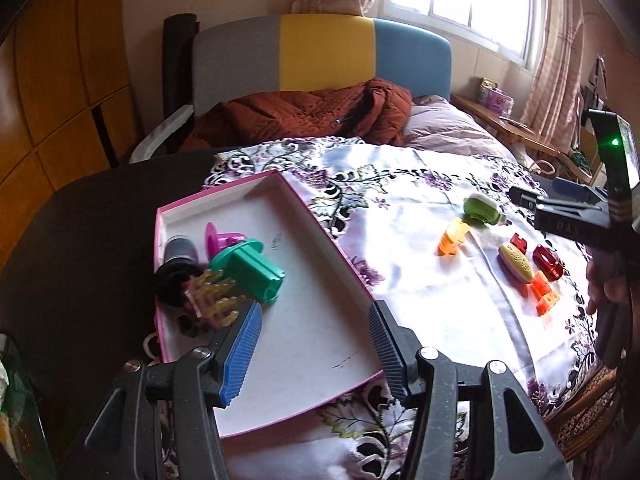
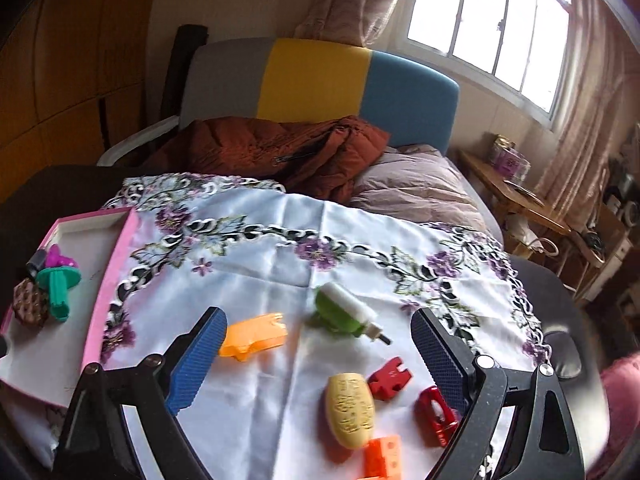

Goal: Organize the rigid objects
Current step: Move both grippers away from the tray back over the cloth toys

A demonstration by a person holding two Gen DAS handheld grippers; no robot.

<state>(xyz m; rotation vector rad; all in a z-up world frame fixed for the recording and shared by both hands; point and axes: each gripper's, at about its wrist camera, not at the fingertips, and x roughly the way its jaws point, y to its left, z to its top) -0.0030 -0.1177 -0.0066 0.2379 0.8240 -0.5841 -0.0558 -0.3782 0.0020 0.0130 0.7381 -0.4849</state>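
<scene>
Right tongs [image 2: 316, 354], wide open & empty, hover over loose toys on worktop cloth [image 2: 280, 232], yellow oval [image 2: 351, 410] just ahead, long axis front-to-back; left tongs [image 1: 314, 344], open & empty, over pink tray [image 1: 320, 236].

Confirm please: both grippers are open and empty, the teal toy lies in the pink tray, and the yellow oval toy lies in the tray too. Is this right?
Not quite. The yellow oval toy lies on the tablecloth, outside the pink tray, as the right wrist view shows. The rest holds: the teal toy is in the tray, and the left gripper and right gripper are open and empty.
</scene>
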